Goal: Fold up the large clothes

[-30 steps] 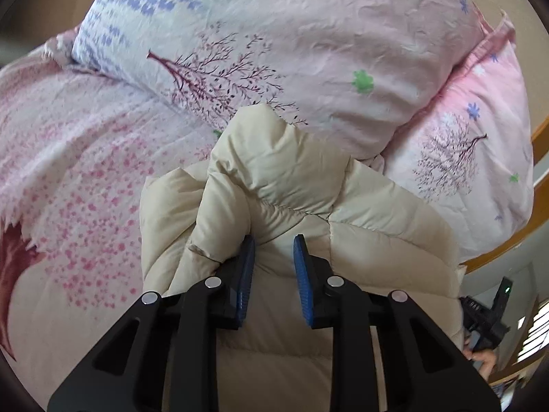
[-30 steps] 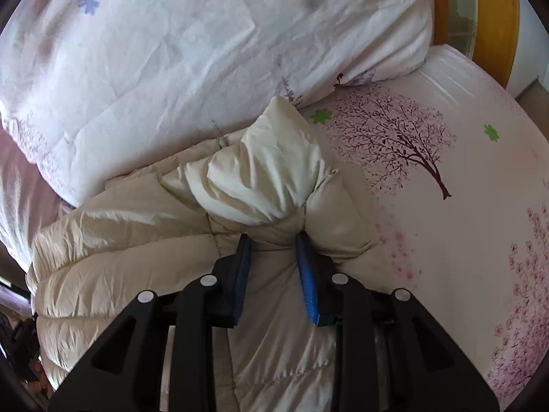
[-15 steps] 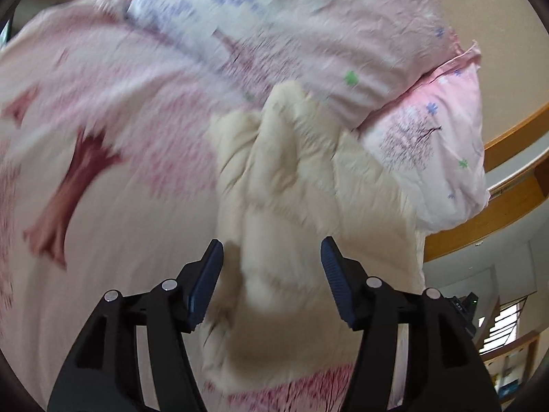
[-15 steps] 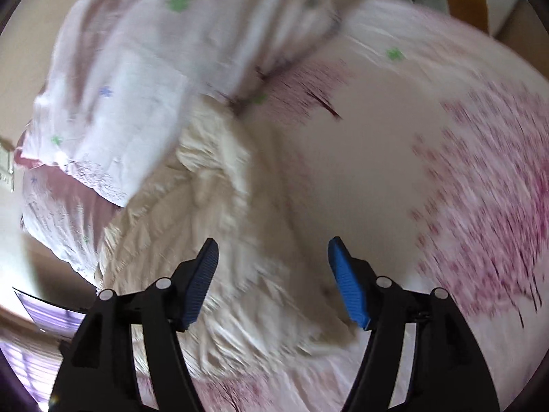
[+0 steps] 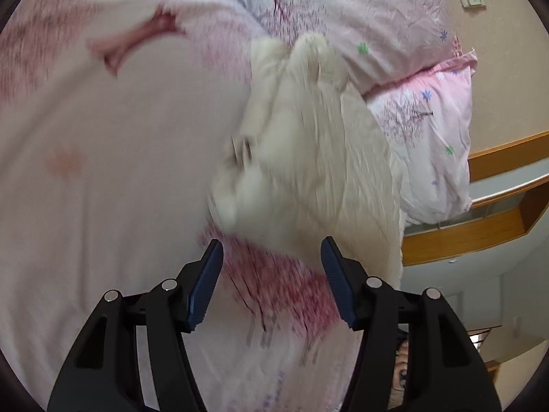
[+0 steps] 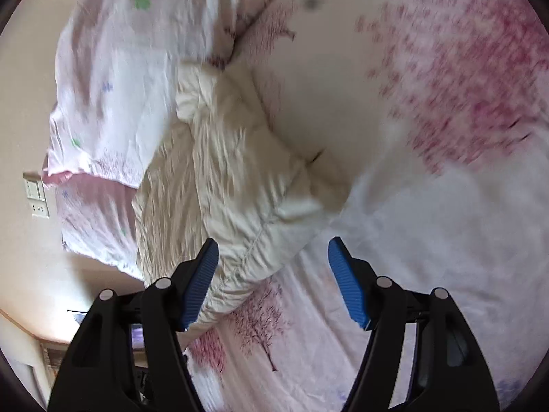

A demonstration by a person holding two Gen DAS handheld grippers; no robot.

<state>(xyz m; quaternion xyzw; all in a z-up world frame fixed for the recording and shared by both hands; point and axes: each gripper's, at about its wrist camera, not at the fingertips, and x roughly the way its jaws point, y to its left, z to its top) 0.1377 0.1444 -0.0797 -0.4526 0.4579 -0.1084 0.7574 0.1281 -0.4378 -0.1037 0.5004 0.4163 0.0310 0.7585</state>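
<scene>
- Since a second ago I've let go of the jacket; both my left gripper and right gripper now hover spread wide, holding nothing.
- Beyond them the cream quilted puffer jacket lies bundled on the pink blossom-print bed sheet.
- Its far end touches the floral pink pillows.

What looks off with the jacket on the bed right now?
The folded cream jacket lies skewed, wedged against the pillow, one edge hanging off the bed's side. Both grippers are open, clear of it.
</scene>
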